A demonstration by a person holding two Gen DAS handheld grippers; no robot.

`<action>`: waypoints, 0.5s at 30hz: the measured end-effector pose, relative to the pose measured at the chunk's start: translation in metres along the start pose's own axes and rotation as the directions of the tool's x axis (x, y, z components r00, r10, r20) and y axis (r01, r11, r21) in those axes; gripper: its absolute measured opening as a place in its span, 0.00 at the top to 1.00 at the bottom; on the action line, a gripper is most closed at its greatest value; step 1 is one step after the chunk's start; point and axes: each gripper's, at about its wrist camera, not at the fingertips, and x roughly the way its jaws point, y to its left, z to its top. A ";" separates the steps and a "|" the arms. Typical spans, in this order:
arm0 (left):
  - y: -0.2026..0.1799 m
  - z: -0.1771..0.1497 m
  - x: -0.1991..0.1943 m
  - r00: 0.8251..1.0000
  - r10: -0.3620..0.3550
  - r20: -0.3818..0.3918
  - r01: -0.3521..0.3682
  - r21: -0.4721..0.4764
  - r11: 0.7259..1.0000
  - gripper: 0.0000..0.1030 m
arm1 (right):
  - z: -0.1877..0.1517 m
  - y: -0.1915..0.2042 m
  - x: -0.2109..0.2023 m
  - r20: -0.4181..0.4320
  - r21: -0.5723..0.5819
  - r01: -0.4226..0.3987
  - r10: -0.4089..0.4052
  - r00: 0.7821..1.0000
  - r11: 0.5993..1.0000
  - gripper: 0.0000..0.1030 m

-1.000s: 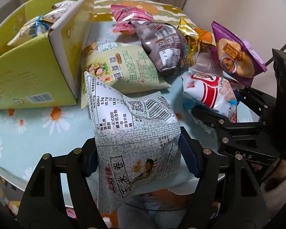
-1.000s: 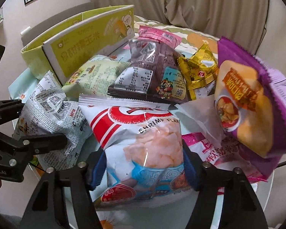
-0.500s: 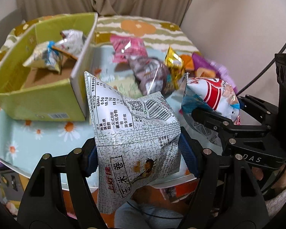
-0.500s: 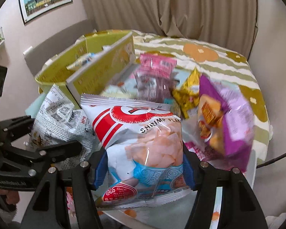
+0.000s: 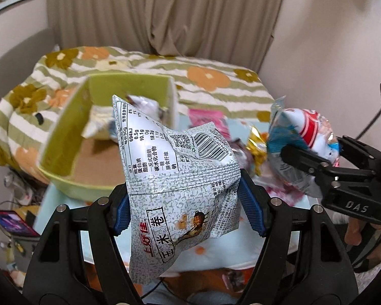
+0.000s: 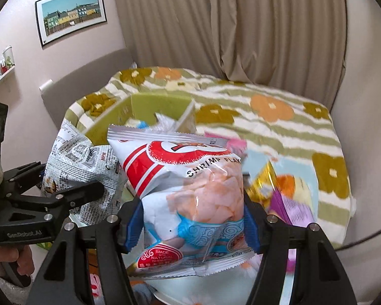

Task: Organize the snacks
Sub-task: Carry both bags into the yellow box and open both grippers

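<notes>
Left gripper clamps the grey corn-roll bag in front of the green box. Right gripper clamps the shrimp-flake bag, right of that box.

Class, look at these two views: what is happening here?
A person is sorting snacks with two hand-held grippers. The left gripper grips a grey speckled snack bag; the right gripper grips a shrimp flakes bag. Both bags hang above the table, near the green box, which already contains a few packets.
</notes>
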 end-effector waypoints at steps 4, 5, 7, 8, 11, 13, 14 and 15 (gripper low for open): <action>0.038 0.021 -0.002 1.000 0.007 0.004 -0.007 -0.019 1.000 0.32 | 0.028 0.024 0.013 0.023 0.002 -0.006 0.006 1.000 1.000 0.41; 0.048 0.027 0.000 1.000 0.014 0.002 -0.014 -0.016 1.000 0.32 | 0.034 0.029 0.018 0.021 0.005 -0.006 0.006 1.000 1.000 0.41; 0.070 0.038 0.006 1.000 0.017 -0.009 -0.018 -0.017 1.000 0.32 | 0.047 0.043 0.030 0.014 0.014 -0.011 0.010 1.000 1.000 0.41; 0.077 0.041 0.009 1.000 0.017 -0.015 -0.018 -0.018 1.000 0.32 | 0.052 0.048 0.036 0.010 0.018 -0.013 0.013 1.000 1.000 0.41; 0.107 0.052 0.026 0.999 0.018 -0.045 -0.019 -0.020 1.000 0.32 | 0.066 0.068 0.059 -0.010 0.034 -0.018 0.018 1.000 0.999 0.41; 0.123 0.058 0.038 0.998 0.012 -0.067 -0.014 -0.019 1.000 0.32 | 0.074 0.078 0.075 -0.026 0.057 -0.025 0.026 0.999 0.998 0.41; 0.128 0.061 0.045 0.997 0.012 -0.076 -0.013 -0.017 1.000 0.32 | 0.077 0.081 0.081 -0.032 0.072 -0.031 0.033 0.999 0.997 0.41; 0.136 0.063 0.052 0.996 0.011 -0.089 -0.012 -0.011 1.000 0.32 | 0.080 0.085 0.087 -0.039 0.089 -0.038 0.042 0.998 0.995 0.41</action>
